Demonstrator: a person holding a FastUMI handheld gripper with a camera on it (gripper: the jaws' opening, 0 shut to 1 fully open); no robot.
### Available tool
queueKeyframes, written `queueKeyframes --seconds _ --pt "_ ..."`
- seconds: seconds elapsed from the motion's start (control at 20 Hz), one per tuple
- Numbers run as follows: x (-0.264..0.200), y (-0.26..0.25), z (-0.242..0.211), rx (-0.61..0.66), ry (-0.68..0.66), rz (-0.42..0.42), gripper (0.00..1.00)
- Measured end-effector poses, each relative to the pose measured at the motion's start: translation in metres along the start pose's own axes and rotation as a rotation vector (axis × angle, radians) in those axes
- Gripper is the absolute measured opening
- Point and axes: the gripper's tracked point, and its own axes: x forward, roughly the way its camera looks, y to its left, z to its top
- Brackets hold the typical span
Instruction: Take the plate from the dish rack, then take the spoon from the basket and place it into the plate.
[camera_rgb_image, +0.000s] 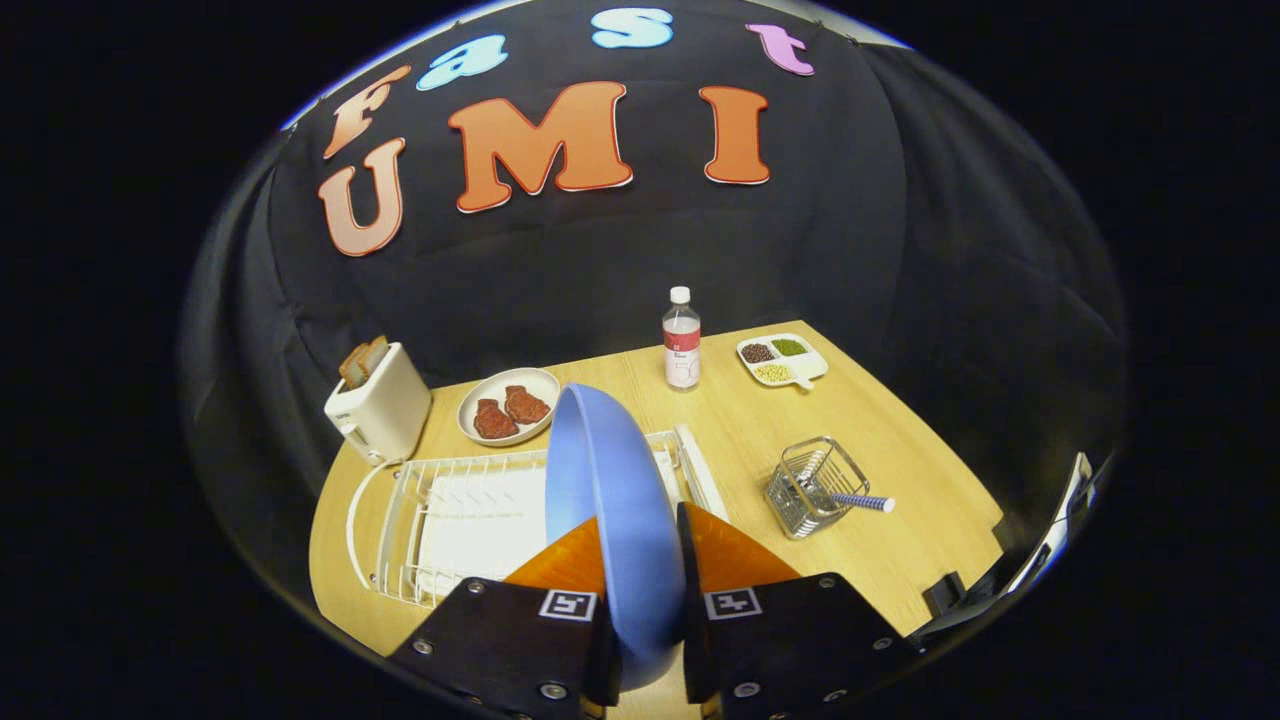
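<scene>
Blue plate (610, 500) held on edge, upright, clamped between both fingers of the gripper (643, 590), closed narrow on its rim. Raised above the white wire dish rack (450, 515); apparently clear of the rack, though contact at the hidden lower edge cannot be ruled out. Wire basket (812, 485) to the right on the wooden table (900, 450), with spoon (862, 502) handle protruding right. Farther off: toaster (380, 405), dish of meat (508, 405), bottle (682, 342), sectioned tray (782, 360).
</scene>
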Motion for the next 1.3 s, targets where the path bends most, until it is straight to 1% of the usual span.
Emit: queueKeyframes --seconds 0.2,0.35,0.6,0.75,0.95,1.15,1.3 --pt "-0.031 0.000 -0.041 0.115 0.044 0.075 0.25" --pt "-0.050 0.000 -0.070 0.176 0.059 0.122 0.25" --pt "-0.063 -0.009 -0.122 0.339 0.111 0.175 0.25" --pt "-0.059 -0.010 -0.162 0.426 0.168 0.203 0.25" --pt "-0.041 0.002 -0.204 0.561 0.257 0.255 0.25" --pt "-0.027 0.010 -0.236 0.624 0.321 0.282 0.25" --pt "-0.022 0.014 -0.250 0.671 0.364 0.312 0.25"
